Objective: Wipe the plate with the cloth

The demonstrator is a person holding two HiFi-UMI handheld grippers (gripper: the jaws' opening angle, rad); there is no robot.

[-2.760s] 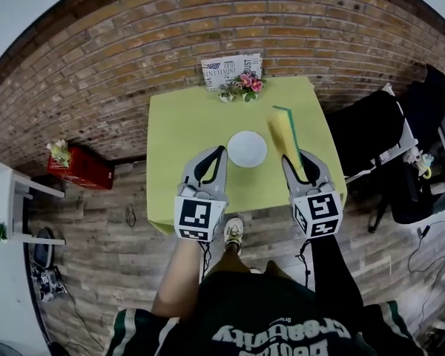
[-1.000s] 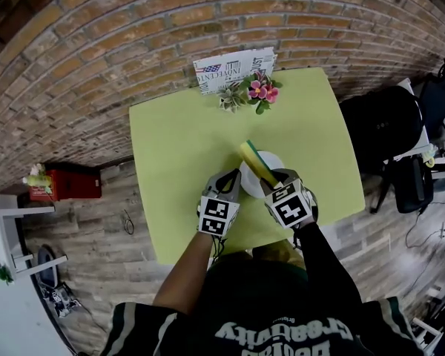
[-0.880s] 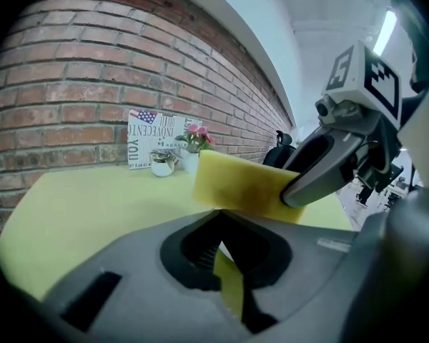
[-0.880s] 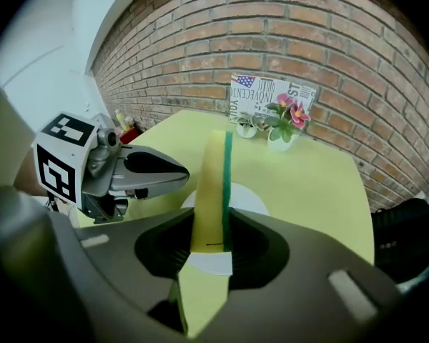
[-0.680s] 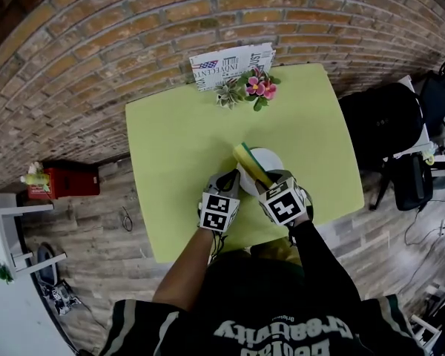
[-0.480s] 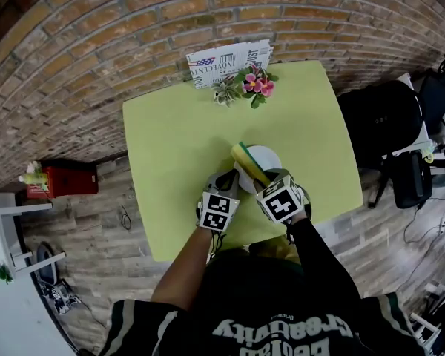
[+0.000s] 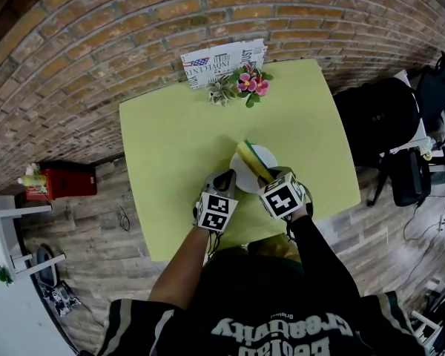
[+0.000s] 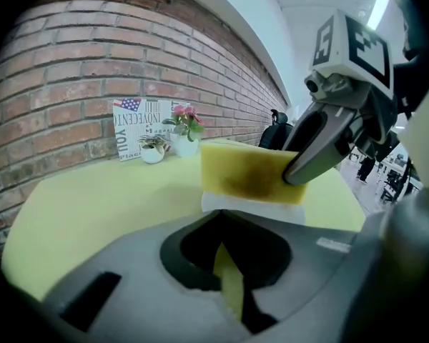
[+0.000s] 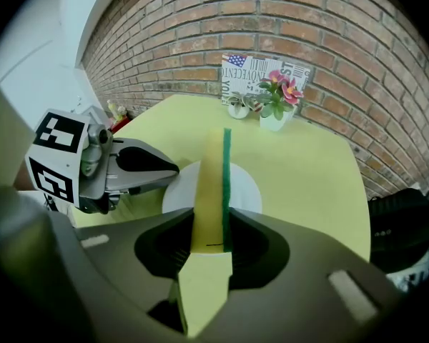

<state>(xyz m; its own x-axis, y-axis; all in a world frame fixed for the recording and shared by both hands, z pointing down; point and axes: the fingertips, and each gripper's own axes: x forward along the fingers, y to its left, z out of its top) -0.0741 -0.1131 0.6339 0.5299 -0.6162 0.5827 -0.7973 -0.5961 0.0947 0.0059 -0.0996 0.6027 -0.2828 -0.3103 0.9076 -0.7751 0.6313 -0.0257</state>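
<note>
From the head view, a green table (image 7: 170, 139) stands by a brick wall (image 7: 96, 43). A white plate (image 7: 242, 176) sits near the table's front edge. The right claw (image 7: 270, 181) holds a yellow sponge (image 7: 251, 159) with a green side. The sponge sticks out over the plate. The left claw (image 7: 225, 178) is just beside the plate, at its left edge. At the back of the table are pink flowers (image 7: 250, 82) and a sign with letters (image 7: 221, 59). A red box (image 7: 68, 179) is on the floor.

In the left claw's view, its two jaws are closed together with nothing between them. Only a thin strip of green table shows through the gap behind the tips. The white plate (image 8: 272, 211) lies right past the tips. The sponge (image 8: 247, 176) stands above the plate, pinched by the right claw (image 8: 294, 174). I cannot tell if the sponge touches the plate.

In the right claw's view, the jaws of the right claw (image 9: 213, 221) are squeezed tight on the sponge (image 9: 213, 184). The sponge stands on its thin edge, green side to the right. The plate (image 9: 248, 189) is under its far end. The tip of the left claw (image 9: 170, 168) meets the plate's left rim.
</note>
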